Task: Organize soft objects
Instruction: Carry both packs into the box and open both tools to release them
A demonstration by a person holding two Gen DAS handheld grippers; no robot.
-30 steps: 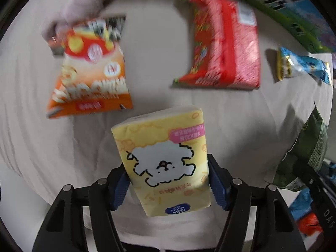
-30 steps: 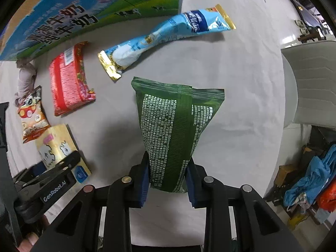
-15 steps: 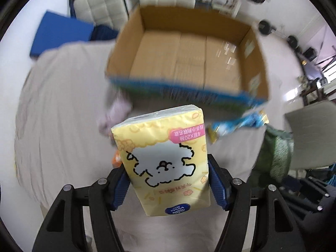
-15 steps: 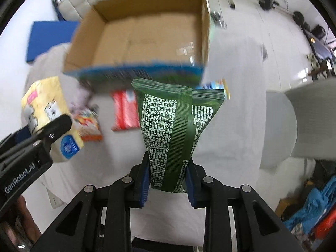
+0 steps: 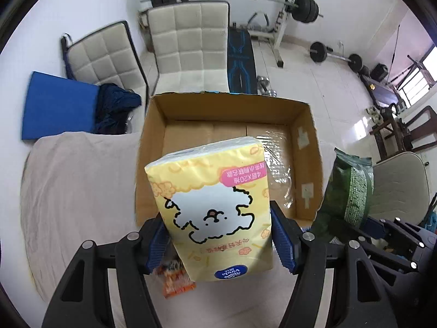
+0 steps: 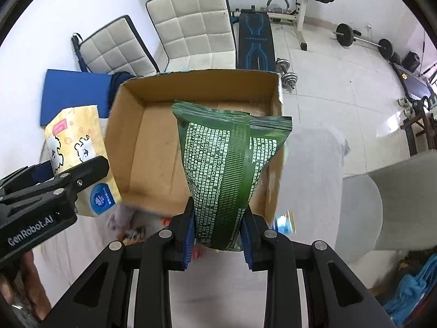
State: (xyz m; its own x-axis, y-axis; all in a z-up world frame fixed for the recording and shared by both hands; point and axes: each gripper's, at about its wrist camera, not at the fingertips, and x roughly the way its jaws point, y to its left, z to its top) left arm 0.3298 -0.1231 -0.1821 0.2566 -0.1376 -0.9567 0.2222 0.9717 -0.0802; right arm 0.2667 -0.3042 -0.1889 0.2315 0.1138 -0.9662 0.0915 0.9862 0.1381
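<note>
Your left gripper [image 5: 215, 235] pinches a yellow tissue pack [image 5: 211, 207] between its blue pads [image 5: 282, 242], the pack printed with a white cartoon dog and a pink label and standing upright out of the jaws. Your right gripper [image 6: 217, 228] is clamped on the lower end of a dark green packet [image 6: 228, 175], its back seam and white small print facing the camera, the sealed top edge uppermost. Both loads hang in front of an open cardboard box [image 5: 306, 125], brown inside with taped flaps on its floor and nothing visible in it; in the left wrist view the tissue pack overlaps the near wall of the box, while in the right wrist view the green packet covers the box's right half. The left gripper and its yellow pack show at the left edge of the right wrist view, just beside the box's left wall. The box rests on a surface draped in pale cloth [image 5: 82, 191]. An orange snack bag [image 5: 176, 280] lies on the cloth under the tissue pack, partly hidden. Beyond the box stand two cream quilted chairs [image 5: 191, 43], a blue mat [image 5: 57, 109], and a weight bench with barbells [image 5: 303, 4] on a tiled floor.
</note>
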